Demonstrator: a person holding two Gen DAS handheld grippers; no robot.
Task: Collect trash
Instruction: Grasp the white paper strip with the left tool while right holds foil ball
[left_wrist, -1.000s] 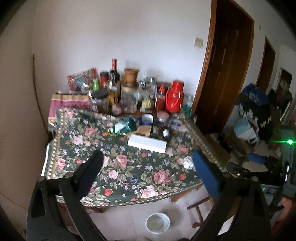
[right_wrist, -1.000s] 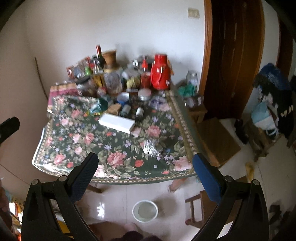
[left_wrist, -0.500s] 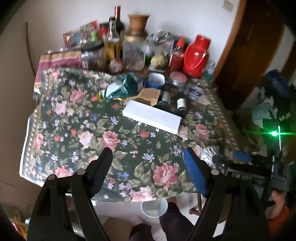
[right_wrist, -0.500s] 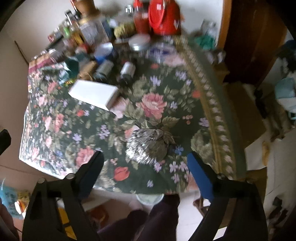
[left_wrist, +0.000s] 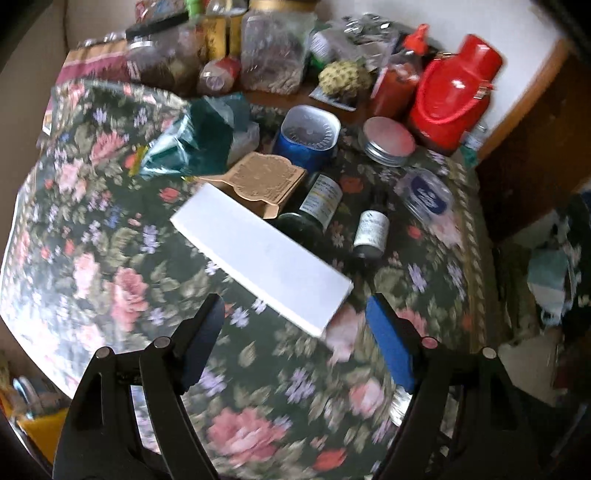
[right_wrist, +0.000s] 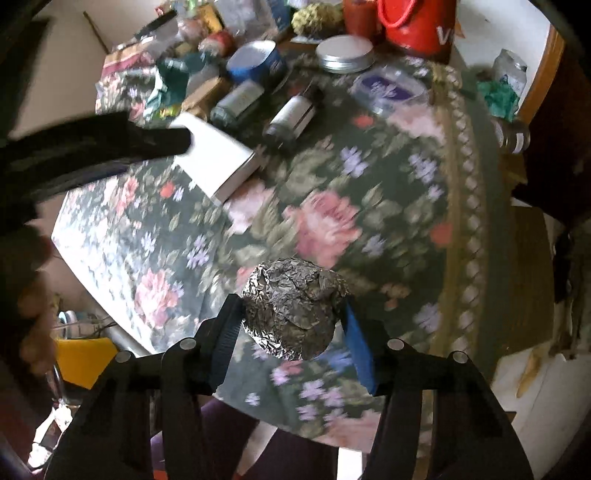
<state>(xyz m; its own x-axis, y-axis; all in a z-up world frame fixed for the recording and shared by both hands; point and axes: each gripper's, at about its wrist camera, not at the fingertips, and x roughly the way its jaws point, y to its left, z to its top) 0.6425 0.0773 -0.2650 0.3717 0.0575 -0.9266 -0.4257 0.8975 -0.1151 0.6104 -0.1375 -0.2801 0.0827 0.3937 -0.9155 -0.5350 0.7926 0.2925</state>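
Note:
A crumpled ball of silver foil (right_wrist: 291, 306) lies on the floral tablecloth (right_wrist: 369, 184) near the table's front edge. My right gripper (right_wrist: 291, 321) stands around it, one finger on each side, touching or nearly touching the foil. A long white box (left_wrist: 258, 254) lies mid-table; it also shows in the right wrist view (right_wrist: 218, 158). My left gripper (left_wrist: 295, 325) is open and empty, hovering just before the box's near end. Its black finger (right_wrist: 147, 142) crosses the right wrist view above the box. A green crumpled wrapper (left_wrist: 199, 140) and a brown cardboard piece (left_wrist: 262, 181) lie beyond the box.
Two dark bottles (left_wrist: 317, 206) lie on their sides behind the box. A blue tub (left_wrist: 308, 136), a metal-lidded tin (left_wrist: 388, 142), a red thermos (left_wrist: 454, 96) and several jars (left_wrist: 269, 55) crowd the back. A clear lidded tub (left_wrist: 424, 195) sits near the right edge.
Both grippers have come down and forward toward the table. The right one has closed in around the foil ball. The left one has neared the white box.

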